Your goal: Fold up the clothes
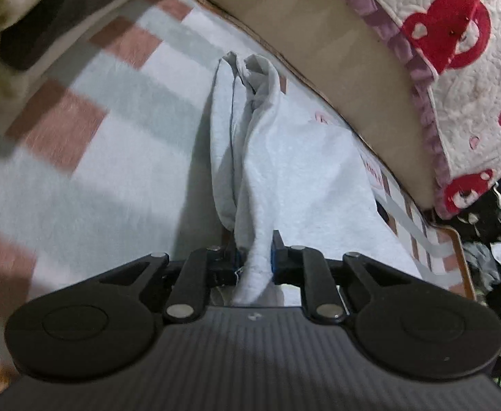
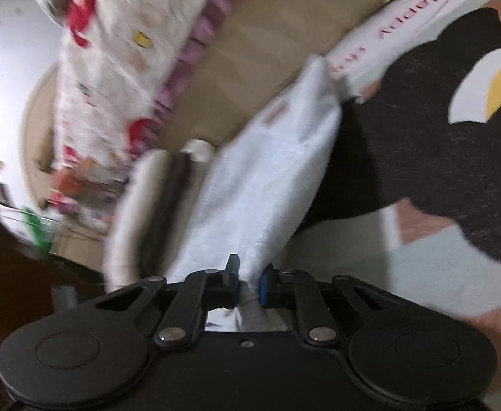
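With your left gripper [image 1: 254, 257] and right gripper [image 2: 248, 279] each clamped on the pale grey, soft fleece garment [image 1: 250, 157] hanging bunched above the pink-and-grey checked blanket [image 1: 89, 130], uneven pulling may slip an edge free and skew the fold.

Checked blanket [image 1: 89, 144] – pale garment [image 1: 305, 178] and black garment [image 2: 431, 130] lie on it

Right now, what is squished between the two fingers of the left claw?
A bunched fold of the pale grey garment sits between the left claw's fingers, which pinch it directly with nothing else in the gap. The left wrist view shows this.
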A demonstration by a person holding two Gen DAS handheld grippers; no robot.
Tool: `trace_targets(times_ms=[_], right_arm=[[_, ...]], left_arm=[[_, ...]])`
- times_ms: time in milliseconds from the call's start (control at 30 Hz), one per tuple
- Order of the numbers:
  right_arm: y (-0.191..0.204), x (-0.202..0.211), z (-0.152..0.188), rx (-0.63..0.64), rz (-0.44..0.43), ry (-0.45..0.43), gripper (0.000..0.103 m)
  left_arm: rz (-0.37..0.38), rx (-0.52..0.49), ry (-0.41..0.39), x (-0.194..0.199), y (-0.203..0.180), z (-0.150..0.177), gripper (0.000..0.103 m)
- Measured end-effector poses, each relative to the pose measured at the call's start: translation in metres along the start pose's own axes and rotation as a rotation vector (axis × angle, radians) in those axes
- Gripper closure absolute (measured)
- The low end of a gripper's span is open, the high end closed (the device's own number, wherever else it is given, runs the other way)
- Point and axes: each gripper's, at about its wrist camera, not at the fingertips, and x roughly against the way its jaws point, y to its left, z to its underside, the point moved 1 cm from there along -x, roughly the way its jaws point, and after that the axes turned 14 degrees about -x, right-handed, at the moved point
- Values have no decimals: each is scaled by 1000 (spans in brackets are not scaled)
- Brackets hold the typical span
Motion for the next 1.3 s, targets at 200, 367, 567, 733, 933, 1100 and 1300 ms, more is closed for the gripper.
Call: trace_targets(times_ms=[200, 367, 567, 733, 933, 1100, 1300], right_arm=[[-15, 5, 41, 33, 211, 55, 89], [-4, -7, 54, 200, 342, 65, 90], [12, -14, 76, 445, 566, 70, 91], [26, 12, 80, 550, 661, -24, 83], [60, 19, 30, 677, 526, -124, 79], [81, -24, -14, 848, 429, -166, 66], [50, -80, -62, 725, 429, -228, 64]], left_arm=[[-111, -24, 148, -3, -1, 51, 83], [-189, -90, 112, 3, -8, 56, 79], [-265, -139, 69, 25, -13, 49, 69], [-283, -193, -27, 54, -21, 33, 70], [-214, -411, -62, 20, -48, -19, 67], [-259, -554, -47, -46, -59, -64, 67], [-189, -423, -29, -105, -41, -108, 66]])
